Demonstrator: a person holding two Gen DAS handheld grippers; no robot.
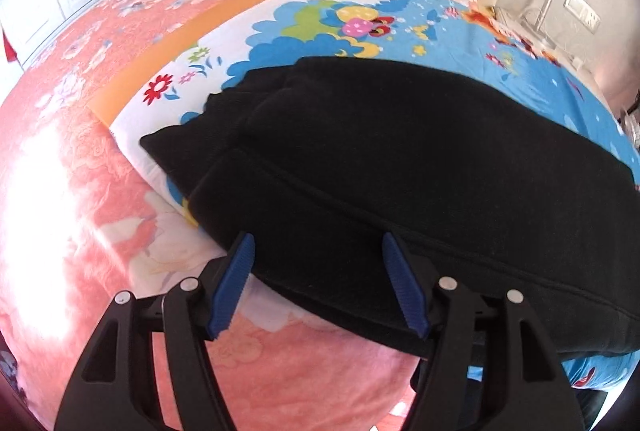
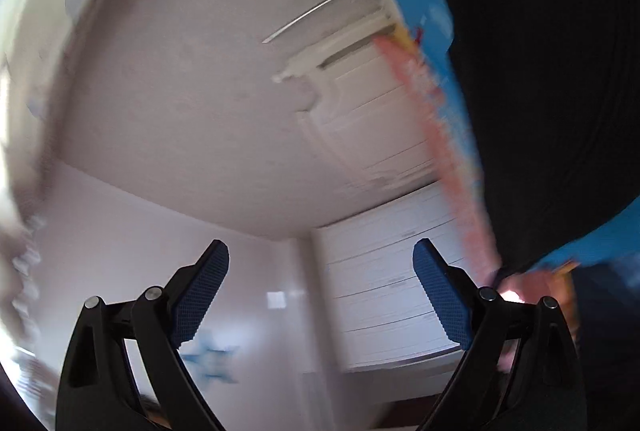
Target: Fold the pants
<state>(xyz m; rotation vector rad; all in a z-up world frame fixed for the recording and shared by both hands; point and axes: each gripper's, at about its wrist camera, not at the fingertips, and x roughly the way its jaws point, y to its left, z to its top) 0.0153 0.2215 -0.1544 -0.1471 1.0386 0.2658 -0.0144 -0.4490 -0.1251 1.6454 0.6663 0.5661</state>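
1. Bed: pink floral cover across the whole top, with a blue-and-white cartoon sheet laid over its middle and right side. White cupboard doors stand behind the far edge.
2. Pants: black, lying on the cartoon sheet toward the near edge of the bed. They read as a compact, layered slab; stacked edges show at the left end and a long seam runs along the near side. My read: at least one fold is already in and the bundle is close to finished. How many folds, or whether another is needed, I can't tell.
3. Left gripper: low at the near edge of the bed, fingers spread wide either side of the pants' near hem. The blue pads sit just at the cloth but aren't pinching it.
4. Right gripper: fingers spread, nothing between them. It points off at the wall and ceiling, view heavily blurred and tilted. The pants and the blue sheet only show at that view's right edge, well clear of the fingers.
5. Left to do, as a guess: a final fold or a tidy-up of the near edge, otherwise done.
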